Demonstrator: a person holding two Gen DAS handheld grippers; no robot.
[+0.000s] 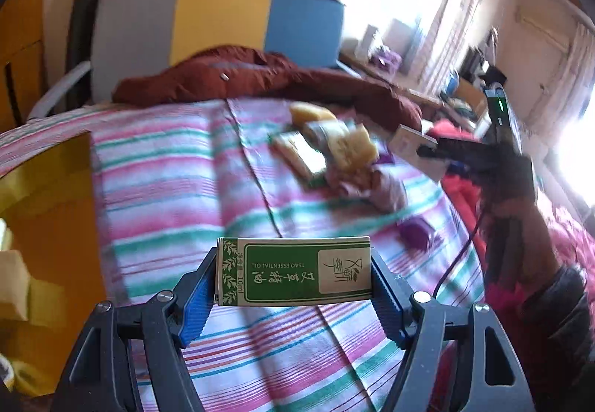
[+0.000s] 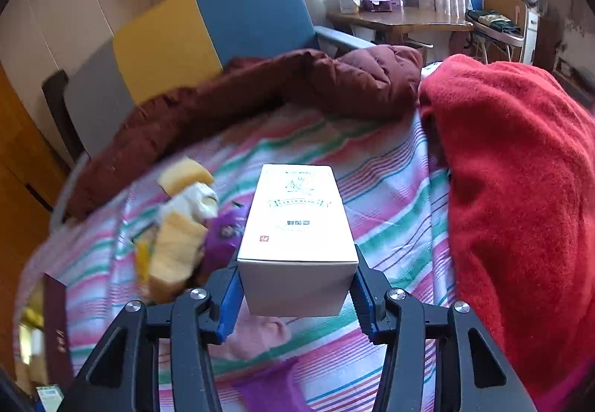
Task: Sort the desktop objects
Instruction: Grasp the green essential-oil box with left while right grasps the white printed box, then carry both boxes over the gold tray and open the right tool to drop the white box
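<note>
My left gripper (image 1: 293,276) is shut on a green and white essential oil box (image 1: 297,270), held crosswise between the blue pads above the striped sheet (image 1: 167,170). My right gripper (image 2: 297,287) is shut on a tall white carton (image 2: 297,222), gripped at its near end and pointing away from the camera. The left wrist view shows that same white carton (image 1: 411,144) at the right, carried by a gloved hand (image 1: 498,174). A blurred heap of yellow sponges and purple bits (image 1: 334,148) lies mid-bed, and in the right wrist view the heap (image 2: 182,237) sits left of the carton.
A maroon jacket (image 1: 260,77) lies along the head of the bed. A red blanket (image 2: 520,189) is piled at the right. A yellow-orange container (image 1: 44,207) stands at the left edge. A dark red booklet (image 2: 55,330) and a purple cloth (image 2: 267,386) lie close by.
</note>
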